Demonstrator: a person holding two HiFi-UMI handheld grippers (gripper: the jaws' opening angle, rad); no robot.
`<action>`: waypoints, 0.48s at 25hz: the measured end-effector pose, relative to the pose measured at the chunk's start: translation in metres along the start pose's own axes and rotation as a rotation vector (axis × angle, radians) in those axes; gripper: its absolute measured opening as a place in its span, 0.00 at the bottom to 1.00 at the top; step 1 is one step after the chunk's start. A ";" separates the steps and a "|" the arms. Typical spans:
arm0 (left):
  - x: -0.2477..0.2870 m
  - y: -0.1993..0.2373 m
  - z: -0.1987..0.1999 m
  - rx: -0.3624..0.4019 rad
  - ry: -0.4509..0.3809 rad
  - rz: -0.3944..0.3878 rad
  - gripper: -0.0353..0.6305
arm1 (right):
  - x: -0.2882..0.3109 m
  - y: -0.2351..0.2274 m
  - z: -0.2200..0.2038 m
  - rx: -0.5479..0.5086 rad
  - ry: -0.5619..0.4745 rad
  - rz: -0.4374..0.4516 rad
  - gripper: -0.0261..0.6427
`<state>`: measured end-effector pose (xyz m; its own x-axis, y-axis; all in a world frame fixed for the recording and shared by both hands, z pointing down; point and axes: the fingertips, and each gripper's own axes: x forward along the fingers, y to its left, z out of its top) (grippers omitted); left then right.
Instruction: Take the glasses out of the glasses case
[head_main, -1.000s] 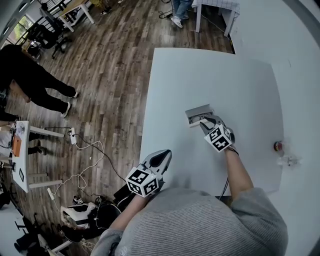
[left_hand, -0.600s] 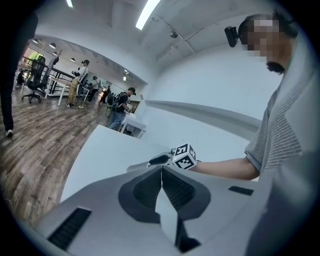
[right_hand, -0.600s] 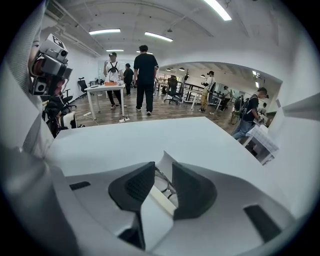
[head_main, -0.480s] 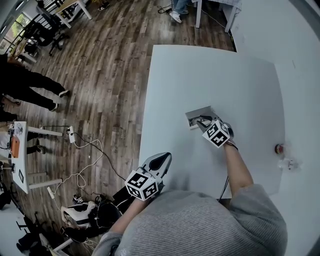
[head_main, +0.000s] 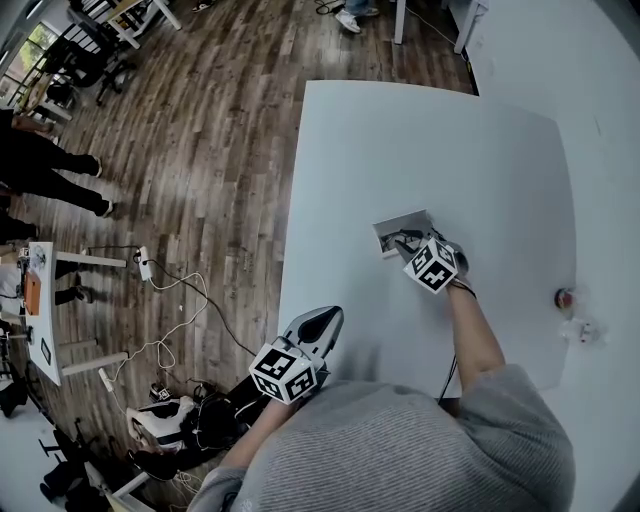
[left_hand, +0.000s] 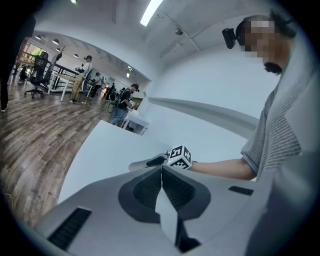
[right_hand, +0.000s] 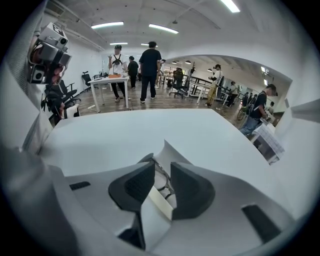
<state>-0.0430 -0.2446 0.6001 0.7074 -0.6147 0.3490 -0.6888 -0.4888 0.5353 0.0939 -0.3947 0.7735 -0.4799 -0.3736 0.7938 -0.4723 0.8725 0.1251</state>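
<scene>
A grey glasses case (head_main: 398, 223) lies open on the white table (head_main: 430, 140), its lid (right_hand: 167, 150) standing up. My right gripper (head_main: 404, 244) reaches into the case from the near side. In the right gripper view, the thin-rimmed glasses (right_hand: 161, 184) sit in the narrow gap between the jaws of my right gripper (right_hand: 162, 165), which has closed in on them. My left gripper (head_main: 322, 320) hangs at the table's near left edge, apart from the case. In its own view the left gripper (left_hand: 161, 168) is shut with nothing in it.
A small red object (head_main: 565, 297) and a clear item (head_main: 580, 330) lie near the table's right edge. Left of the table is wooden floor with cables (head_main: 185, 310) and bags. People stand farther off in the room.
The right gripper has edged slightly further into the case. The left gripper has stayed in place.
</scene>
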 end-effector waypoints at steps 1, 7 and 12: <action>0.001 0.002 0.000 -0.003 0.001 0.003 0.07 | 0.002 0.000 -0.002 -0.011 0.009 0.007 0.19; 0.002 0.008 -0.003 -0.024 0.004 0.015 0.07 | 0.009 -0.001 -0.009 -0.057 0.043 0.055 0.19; 0.005 0.011 -0.005 -0.040 0.011 0.016 0.07 | 0.014 0.001 -0.012 -0.080 0.063 0.083 0.19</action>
<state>-0.0462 -0.2499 0.6111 0.6978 -0.6156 0.3661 -0.6937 -0.4535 0.5596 0.0956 -0.3955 0.7915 -0.4664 -0.2811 0.8387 -0.3716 0.9227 0.1026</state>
